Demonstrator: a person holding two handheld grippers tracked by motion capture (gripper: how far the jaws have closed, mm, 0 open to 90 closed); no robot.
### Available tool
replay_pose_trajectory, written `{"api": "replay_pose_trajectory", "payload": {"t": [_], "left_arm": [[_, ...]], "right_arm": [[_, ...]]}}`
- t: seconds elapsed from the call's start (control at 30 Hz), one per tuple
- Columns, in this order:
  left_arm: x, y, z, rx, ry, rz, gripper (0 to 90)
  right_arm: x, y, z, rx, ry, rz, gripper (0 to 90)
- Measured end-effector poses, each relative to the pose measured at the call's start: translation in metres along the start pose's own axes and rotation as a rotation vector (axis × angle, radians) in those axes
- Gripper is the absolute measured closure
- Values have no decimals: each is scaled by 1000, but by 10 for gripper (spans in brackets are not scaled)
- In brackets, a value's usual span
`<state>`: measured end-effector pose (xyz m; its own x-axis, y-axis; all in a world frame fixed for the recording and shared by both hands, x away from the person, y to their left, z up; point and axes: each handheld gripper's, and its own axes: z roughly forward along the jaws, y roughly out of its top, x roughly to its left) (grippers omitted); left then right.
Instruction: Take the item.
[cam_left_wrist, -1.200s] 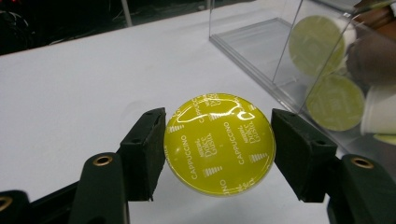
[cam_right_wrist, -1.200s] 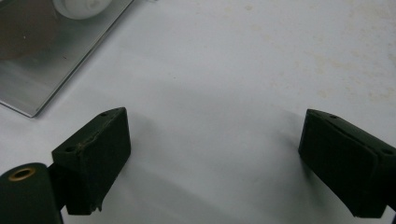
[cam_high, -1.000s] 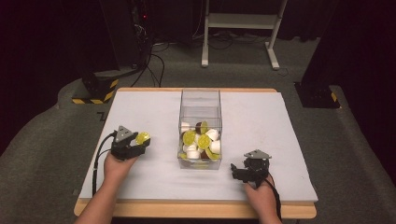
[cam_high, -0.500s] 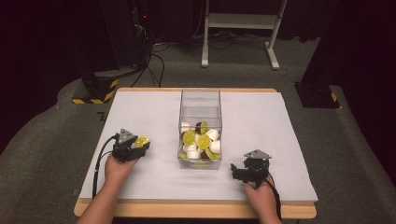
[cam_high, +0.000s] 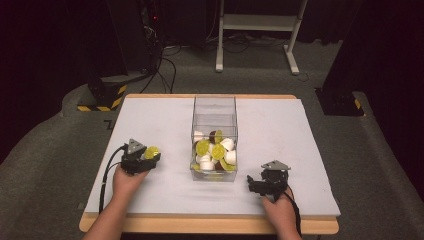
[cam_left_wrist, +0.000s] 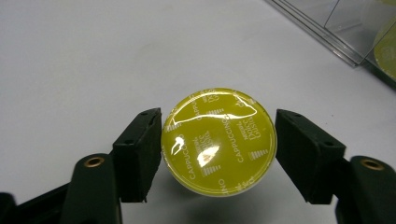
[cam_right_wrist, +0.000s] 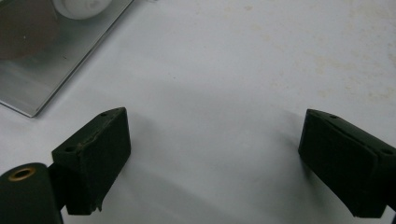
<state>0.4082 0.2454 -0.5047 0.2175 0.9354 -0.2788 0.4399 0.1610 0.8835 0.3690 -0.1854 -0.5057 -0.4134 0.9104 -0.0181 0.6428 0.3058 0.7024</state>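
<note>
- Left gripper (cam_high: 150, 154) sits low over the left half of the white tabletop (cam_high: 165, 125), the hand behind it coming in from the near edge.
- Its jaws have just been opening, and a yellow coffee capsule (cam_left_wrist: 218, 141) lies between them.
- In the left gripper view the capsule's shiny foil lid faces the camera, with "CAPPUCCINO" printed across it.
- One pad (cam_left_wrist: 140, 151) stands right at the capsule's rim, touching or nearly so; the other pad (cam_left_wrist: 306, 156) shows a thin gap to the rim, so the squeeze is off.
- The capsule rests on the white surface, casting a shadow beneath, well apart from the clear box (cam_high: 214, 136).
- In the high view the same capsule (cam_high: 151, 151) shows as a yellow spot at the gripper's tip.
- That clear box stands at the middle of the tabletop, its near end heaped with yellow, white and brown capsules (cam_high: 215, 152).
- Right gripper (cam_high: 255, 183) rests on the tabletop near the front edge, to the right of the box's near corner.
- Its jaws are spread wide with bare white surface between them.
- A corner of the box (cam_right_wrist: 56, 51) shows at the upper left of the right gripper view.
</note>
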Motion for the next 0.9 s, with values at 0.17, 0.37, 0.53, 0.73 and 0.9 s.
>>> {"api": "replay_pose_trajectory", "payload": {"t": [0.17, 0.37, 0.53, 0.73, 0.9], "left_arm": [[1, 1, -2, -3, 1, 4, 216], [4, 3, -9, 12, -16, -18, 164], [7, 3, -15, 26, -26, -28, 151], [18, 0, -33, 42, -56, -57, 152], [27, -8, -46, 71, -62, -37, 158]], "right_arm": [[0, 0, 0, -1, -1, 0, 91], [0, 0, 0, -1, -1, 0, 91], [0, 0, 0, -1, -1, 0, 91], [0, 0, 0, -1, -2, 0, 91], [0, 0, 0, -1, -2, -1, 91]]}}
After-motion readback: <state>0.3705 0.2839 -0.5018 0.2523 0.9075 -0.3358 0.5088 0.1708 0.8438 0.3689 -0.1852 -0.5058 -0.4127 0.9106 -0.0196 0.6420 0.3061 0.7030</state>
